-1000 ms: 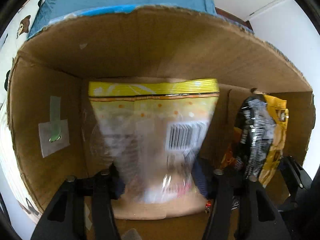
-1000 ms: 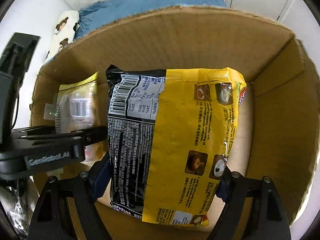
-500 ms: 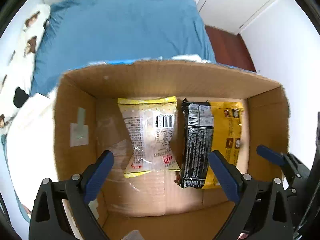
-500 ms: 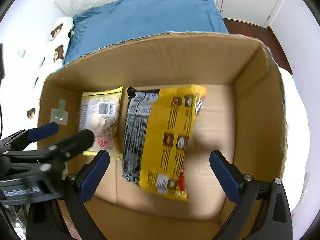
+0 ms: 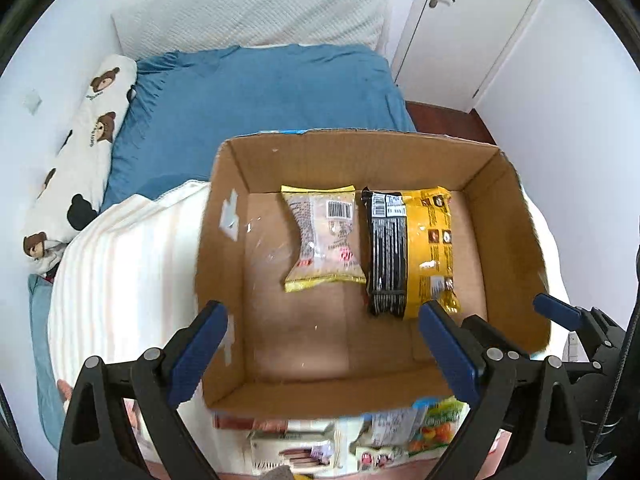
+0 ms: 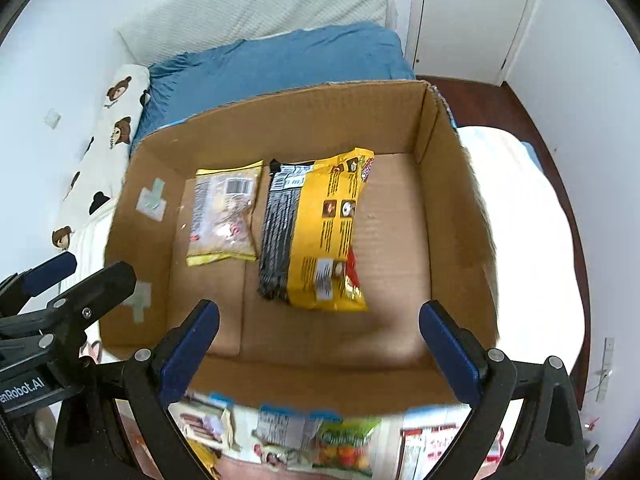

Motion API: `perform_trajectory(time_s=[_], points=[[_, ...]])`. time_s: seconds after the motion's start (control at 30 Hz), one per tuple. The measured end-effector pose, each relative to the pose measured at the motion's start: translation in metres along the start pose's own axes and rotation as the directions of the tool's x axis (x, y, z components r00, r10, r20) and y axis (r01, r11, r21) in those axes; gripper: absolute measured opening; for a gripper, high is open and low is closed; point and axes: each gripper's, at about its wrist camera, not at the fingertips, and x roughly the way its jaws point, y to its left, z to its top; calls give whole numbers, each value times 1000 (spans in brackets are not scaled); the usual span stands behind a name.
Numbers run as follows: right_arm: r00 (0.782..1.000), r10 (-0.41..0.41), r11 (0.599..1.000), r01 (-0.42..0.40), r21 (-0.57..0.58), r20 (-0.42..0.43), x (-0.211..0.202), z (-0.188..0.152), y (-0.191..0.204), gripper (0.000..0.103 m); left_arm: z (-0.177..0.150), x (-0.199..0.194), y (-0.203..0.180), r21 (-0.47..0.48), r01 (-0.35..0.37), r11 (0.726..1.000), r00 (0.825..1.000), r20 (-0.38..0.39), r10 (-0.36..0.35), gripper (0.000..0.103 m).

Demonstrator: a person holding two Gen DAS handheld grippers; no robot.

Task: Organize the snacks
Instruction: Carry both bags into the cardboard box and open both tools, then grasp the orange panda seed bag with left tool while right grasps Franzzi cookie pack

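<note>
An open cardboard box [image 5: 224,240] [image 6: 452,208] holds two snack packets lying flat side by side. The clear packet with yellow edges [image 5: 324,240] [image 6: 224,216] is on the left, the yellow-and-black packet [image 5: 416,248] [image 6: 316,236] on its right. My left gripper [image 5: 324,340] hangs open above the box's near edge, nothing between its blue pads. My right gripper [image 6: 320,340] is open too, above the near wall, also empty. Several more snack packets [image 5: 360,436] [image 6: 304,436] lie blurred in front of the box.
The box sits on a white cloth [image 5: 120,264] over a bed with a blue sheet [image 5: 260,96] and a bear-print pillow [image 5: 84,148]. A white door [image 5: 472,20] stands at the back right. The left gripper's body [image 6: 44,320] shows at the left in the right wrist view.
Both grippers let go of their packets, opened wide and rose up and back out of the box. The two packets now lie flat on the box floor.
</note>
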Motion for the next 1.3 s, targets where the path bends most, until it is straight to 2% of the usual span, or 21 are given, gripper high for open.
perform_trajectory(time_s=[0.33, 0.53, 0.73, 0.83, 0.9, 0.93, 1.0, 1.03, 1.1, 1.13, 1.23, 1.3], points=[[994, 14, 1000, -13, -10, 105, -60, -39, 17, 102, -32, -56, 2, -10, 7, 1000, 996, 88, -6, 98], [992, 67, 998, -68, 2, 109, -79, -75, 18, 102, -64, -81, 11, -30, -6, 1000, 993, 115, 9, 98], [991, 131, 987, -130, 92, -3, -47, -128, 2, 102, -127, -66, 40, -103, -40, 994, 999, 25, 43, 98], [976, 196, 969, -178, 172, -91, -15, -154, -9, 102, -163, -40, 63, -147, -86, 985, 995, -63, 78, 98], [966, 224, 961, -196, 198, -131, 3, -167, -11, 102, -187, -18, 81, -189, -121, 975, 986, -133, 96, 98], [964, 223, 961, -191, 200, -147, 11, -172, -11, 102, -202, -2, 93, -222, -142, 965, 977, -187, 101, 98], [964, 207, 963, -172, 206, -166, 22, -181, -13, 102, -221, 15, 108, -275, -156, 949, 968, -236, 90, 98], [963, 208, 962, -169, 215, -173, 27, -185, -15, 102, -235, 27, 120, -323, -166, 932, 959, -271, 77, 98], [959, 217, 958, -173, 228, -183, 32, -190, -18, 102, -252, 42, 135, -400, -161, 902, 947, -319, 27, 98], [957, 220, 960, -179, 215, -187, 34, -191, -16, 102, -265, 53, 147, -473, -148, 869, 938, -346, -29, 98], [966, 174, 985, -168, 45, -190, 33, -189, 12, 102, -287, 72, 162, -589, -122, 799, 922, -366, -129, 98], [973, 145, 981, -165, -98, -179, 31, -183, 40, 102, -295, 82, 167, -645, -89, 759, 916, -353, -192, 98]])
